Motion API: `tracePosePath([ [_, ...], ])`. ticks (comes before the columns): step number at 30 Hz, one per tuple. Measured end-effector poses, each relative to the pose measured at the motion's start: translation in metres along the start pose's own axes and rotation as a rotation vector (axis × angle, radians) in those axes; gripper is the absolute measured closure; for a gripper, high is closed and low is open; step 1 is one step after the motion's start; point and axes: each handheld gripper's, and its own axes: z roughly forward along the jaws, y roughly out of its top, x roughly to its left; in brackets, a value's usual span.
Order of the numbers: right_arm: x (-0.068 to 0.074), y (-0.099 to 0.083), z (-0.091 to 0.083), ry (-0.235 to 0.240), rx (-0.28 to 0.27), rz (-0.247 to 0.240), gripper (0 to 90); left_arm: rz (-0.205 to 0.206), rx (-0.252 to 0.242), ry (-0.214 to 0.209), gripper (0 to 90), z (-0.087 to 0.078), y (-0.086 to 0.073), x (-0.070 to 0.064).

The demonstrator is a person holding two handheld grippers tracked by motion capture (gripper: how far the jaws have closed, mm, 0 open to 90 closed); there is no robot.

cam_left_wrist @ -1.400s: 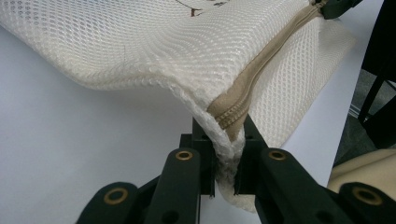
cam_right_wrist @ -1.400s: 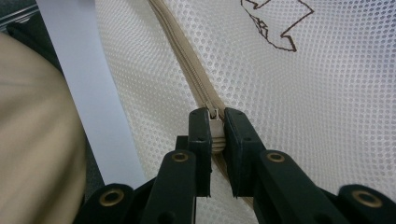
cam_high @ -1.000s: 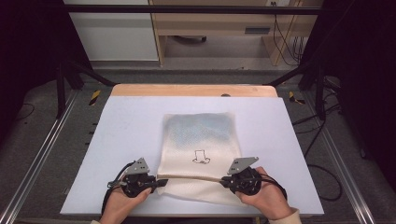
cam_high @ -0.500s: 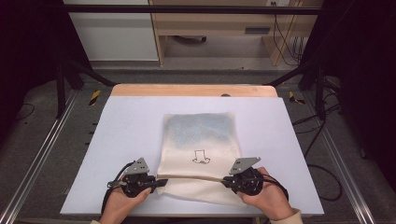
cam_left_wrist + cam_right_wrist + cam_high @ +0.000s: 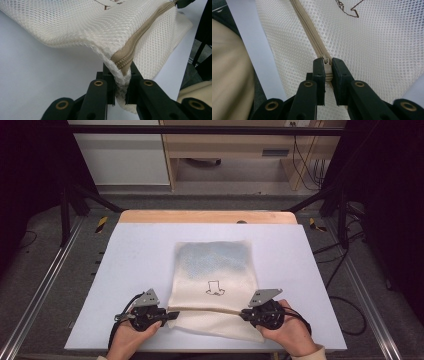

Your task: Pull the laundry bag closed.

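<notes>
- Near the front edge of the white table (image 5: pixel 125 250) lies the mesh laundry bag (image 5: pixel 215 280), flat, its tan zipper (image 5: pixel 205 309) running between the two grippers
- Nothing has visibly shifted over the last second, so the zip pull looks barely begun
- left gripper (image 5: pixel 120 82) is clenched on the bag's corner at the zipper end
- right gripper (image 5: pixel 327 71) pinches the zipper pull (image 5: pixel 327 65)
- Something bluish shows through the bag's far half
</notes>
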Motion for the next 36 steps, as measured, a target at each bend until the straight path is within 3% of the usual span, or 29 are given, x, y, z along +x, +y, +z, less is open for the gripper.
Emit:
tracePosePath([
  [36,-0.0057,-0.0082,-0.0072,-0.02,-0.005,0.017,81.9,-0.002,0.001,0.002,81.8,-0.0008,0.0,0.0005],
])
